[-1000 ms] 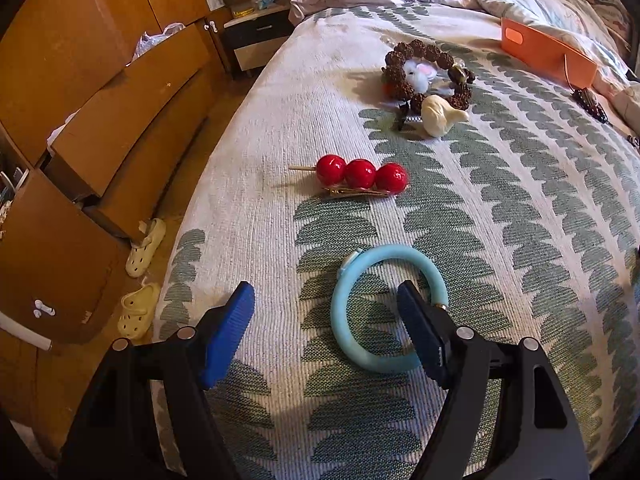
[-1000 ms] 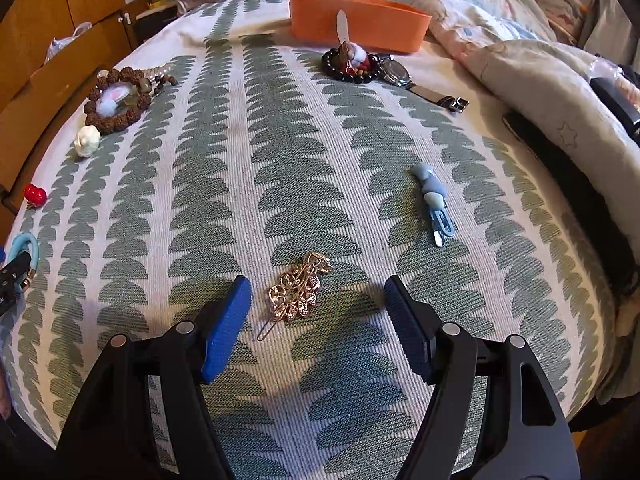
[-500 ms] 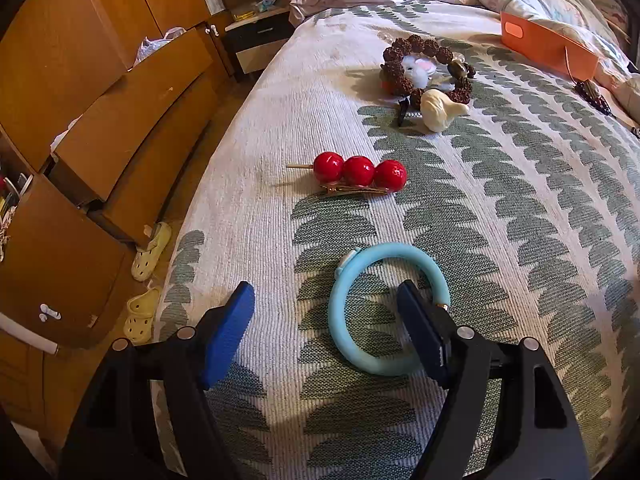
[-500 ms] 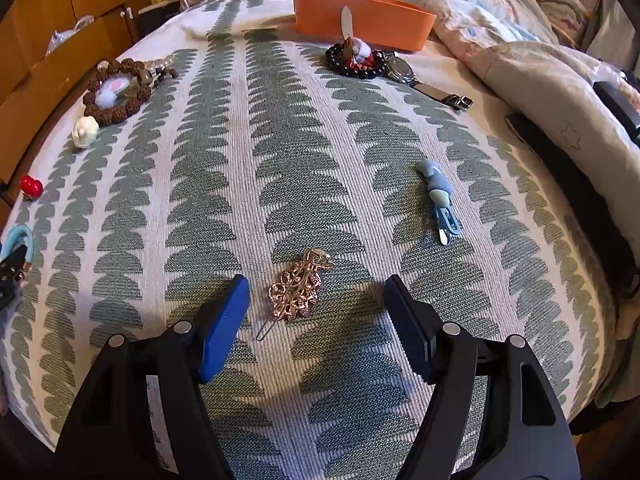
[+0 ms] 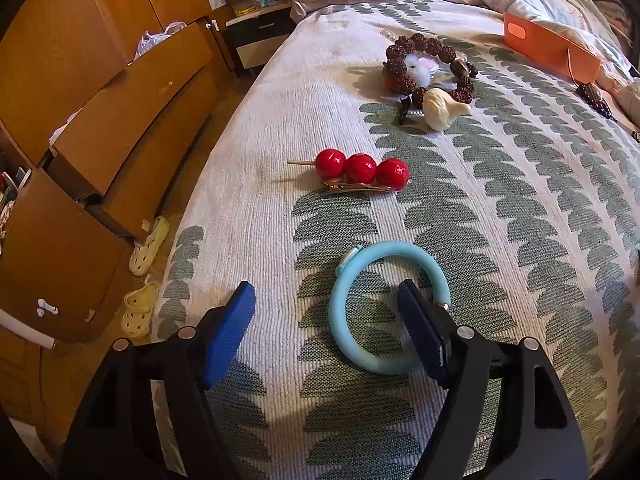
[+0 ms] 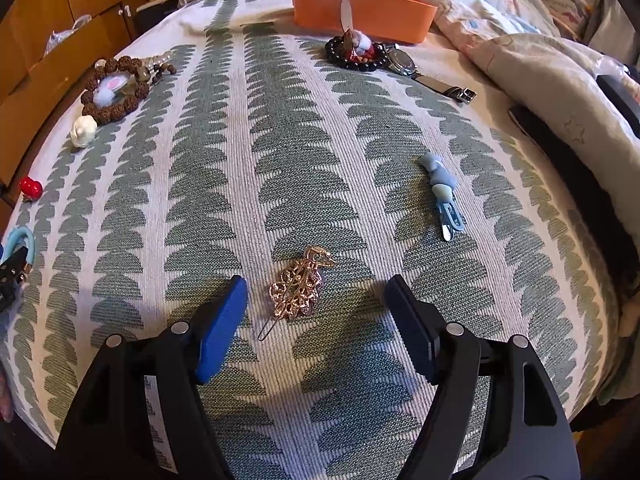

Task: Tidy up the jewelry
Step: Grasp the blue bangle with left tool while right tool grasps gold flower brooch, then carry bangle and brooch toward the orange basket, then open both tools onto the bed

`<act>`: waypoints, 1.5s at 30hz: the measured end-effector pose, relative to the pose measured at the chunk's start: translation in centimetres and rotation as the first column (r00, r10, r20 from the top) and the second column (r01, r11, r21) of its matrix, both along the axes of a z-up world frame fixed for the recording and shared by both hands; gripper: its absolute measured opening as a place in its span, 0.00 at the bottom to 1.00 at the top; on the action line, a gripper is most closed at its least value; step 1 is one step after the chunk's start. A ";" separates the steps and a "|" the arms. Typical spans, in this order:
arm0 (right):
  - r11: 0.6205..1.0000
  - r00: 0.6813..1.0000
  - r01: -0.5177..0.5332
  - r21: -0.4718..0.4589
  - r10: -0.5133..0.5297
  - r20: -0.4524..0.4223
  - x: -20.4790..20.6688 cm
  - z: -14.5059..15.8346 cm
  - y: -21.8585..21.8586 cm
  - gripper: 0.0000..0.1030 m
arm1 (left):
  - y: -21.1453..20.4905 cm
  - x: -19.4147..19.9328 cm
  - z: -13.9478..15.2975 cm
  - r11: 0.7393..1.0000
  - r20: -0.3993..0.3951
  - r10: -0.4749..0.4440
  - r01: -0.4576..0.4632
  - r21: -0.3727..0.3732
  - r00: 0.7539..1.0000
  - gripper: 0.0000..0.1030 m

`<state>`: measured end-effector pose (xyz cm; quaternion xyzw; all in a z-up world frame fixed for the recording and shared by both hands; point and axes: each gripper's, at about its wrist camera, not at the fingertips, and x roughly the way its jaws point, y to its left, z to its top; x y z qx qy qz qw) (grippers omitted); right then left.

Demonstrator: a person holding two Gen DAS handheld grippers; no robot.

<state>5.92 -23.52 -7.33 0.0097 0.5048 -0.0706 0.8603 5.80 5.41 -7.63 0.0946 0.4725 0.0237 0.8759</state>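
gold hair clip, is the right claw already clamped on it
No, the gold hair clip lies flat on the bedspread between the open right claw, touching neither pad.

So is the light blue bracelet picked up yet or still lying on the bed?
Still lying flat on the bedspread. The light blue bracelet isn't gripped; the left gripper straddles one side, jaws closing.

A: quick tally of what's on the bed (image 6: 280,128)? I get four hair clips: red berry (image 5: 362,169), cream (image 5: 442,109), gold filigree (image 6: 299,286), blue (image 6: 442,188).

B: yep. Plus one light-blue bangle (image 5: 384,306), two bead bracelets, brown (image 6: 116,90) and black (image 6: 354,54), one watch (image 6: 416,68), one orange box (image 6: 360,10).
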 end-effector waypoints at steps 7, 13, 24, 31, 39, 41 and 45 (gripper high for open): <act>1.000 1.000 -0.013 0.008 0.013 0.010 -0.2 0.3 0.3 0.49 | -0.7 -0.4 0.1 0.999 0.009 -0.036 0.036 -0.003 0.999 0.51; 1.000 1.000 -0.014 0.024 0.013 0.020 -0.3 0.6 0.2 0.29 | -0.4 -0.4 0.4 0.998 0.007 -0.040 0.041 -0.046 0.999 0.30; 0.997 0.999 -0.017 0.075 0.013 0.053 -0.9 1.4 -0.2 0.27 | 0.6 -0.3 0.8 0.991 -0.001 -0.029 0.028 -0.129 1.000 0.10; 0.996 0.994 -0.025 0.091 0.015 0.110 -1.5 2.7 0.0 0.27 | 1.2 -0.3 1.9 0.986 0.029 -0.020 0.025 -0.167 0.999 0.09; 0.993 0.987 -0.036 0.115 0.017 0.161 -1.4 4.4 -0.3 0.27 | 1.0 -0.2 4.2 0.985 0.105 -0.033 0.050 -0.167 0.994 0.09; 0.992 0.984 -0.042 0.122 0.020 0.175 -0.9 5.1 -0.5 0.27 | 0.8 0.2 5.3 0.983 0.127 -0.038 0.060 -0.173 0.991 0.09; 0.992 0.977 -0.068 0.107 0.045 0.208 1.0 7.1 -0.6 0.27 | 0.8 1.9 7.1 0.982 0.157 -0.037 0.065 -0.179 0.987 0.09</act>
